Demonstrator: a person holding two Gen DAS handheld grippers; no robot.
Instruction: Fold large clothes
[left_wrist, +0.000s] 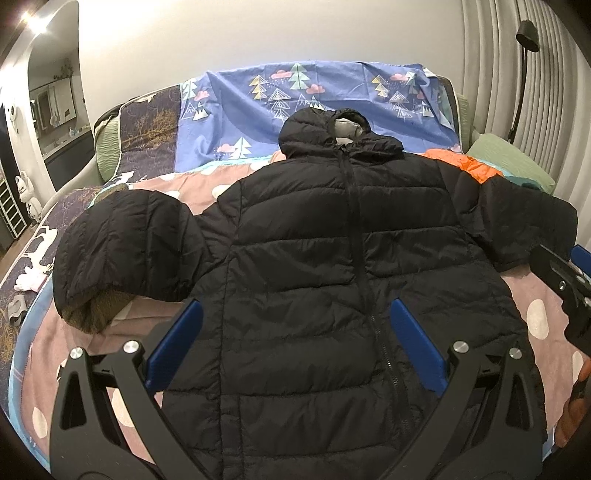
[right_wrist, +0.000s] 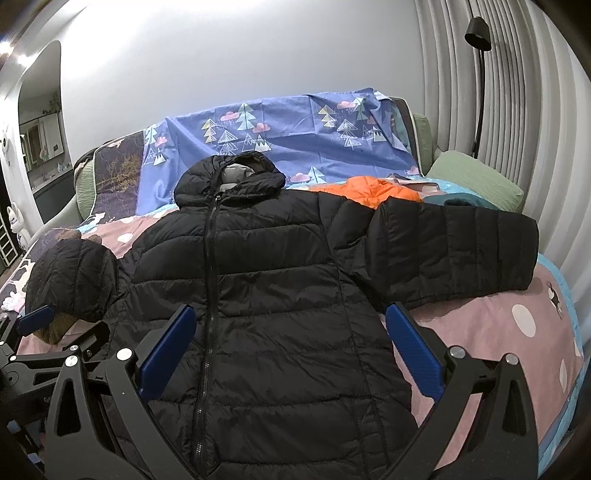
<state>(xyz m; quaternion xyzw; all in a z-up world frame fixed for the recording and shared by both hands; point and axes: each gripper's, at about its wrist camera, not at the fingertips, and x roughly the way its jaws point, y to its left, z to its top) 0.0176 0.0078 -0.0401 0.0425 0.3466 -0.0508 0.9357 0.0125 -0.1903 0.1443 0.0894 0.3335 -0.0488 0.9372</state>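
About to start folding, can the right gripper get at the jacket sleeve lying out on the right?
Probably yes: the right gripper is open, and the right sleeve lies flat and uncovered on the bed.

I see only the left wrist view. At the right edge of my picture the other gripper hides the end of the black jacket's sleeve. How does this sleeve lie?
Observer: The sleeve lies stretched out flat on the pink bed cover. It points straight to the side, and its cuff end is unfolded.
Operator: Is the right gripper open?
Observer: Yes. The right gripper is open, and its blue fingers are spread wide and hold nothing. In its own view they frame the lower part of the jacket.
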